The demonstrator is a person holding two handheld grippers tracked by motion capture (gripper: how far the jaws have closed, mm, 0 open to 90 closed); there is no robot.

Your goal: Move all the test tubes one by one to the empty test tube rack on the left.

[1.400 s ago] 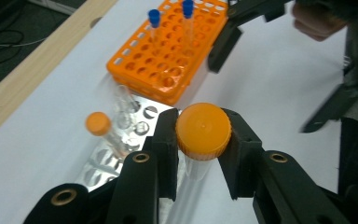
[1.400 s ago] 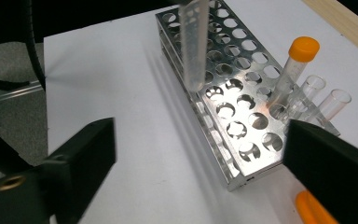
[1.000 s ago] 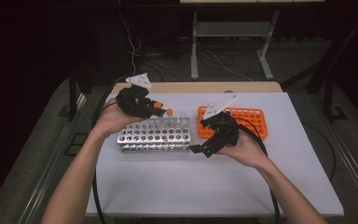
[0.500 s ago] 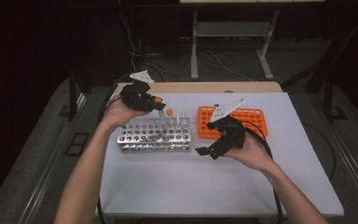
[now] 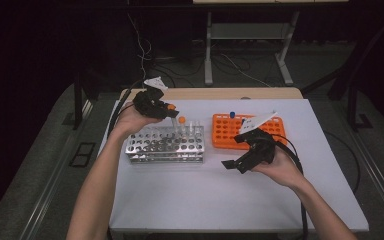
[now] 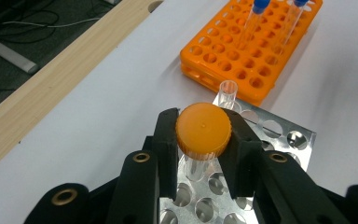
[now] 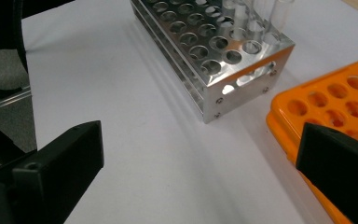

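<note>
My table (image 5: 190, 200) has a white top with a bare wooden strip along its far edge. The metal tube rack (image 5: 164, 146) sits directly below my left tongs (image 5: 172, 114). The orange tube rack (image 5: 230, 131) sits just beyond my right tongs (image 5: 232, 165).

Covered in white, a desk (image 5: 205, 200) with a pale wooden strip (image 5: 220, 93) bare along its far edge. On the right half, lying flat, an orange rack (image 5: 225, 135) of round holes, most of them vacant. At the rack's far end, standing upright, two clear blue-capped tubes (image 6: 256, 18). Beyond the desk, on the dark floor, loose cables (image 5: 230, 65) strewn between the grey metal legs (image 5: 208, 45) of another piece of furniture. To the left, grey flooring (image 5: 40, 165) with a small dark rectangular plate (image 5: 82, 154) set into it.
</note>
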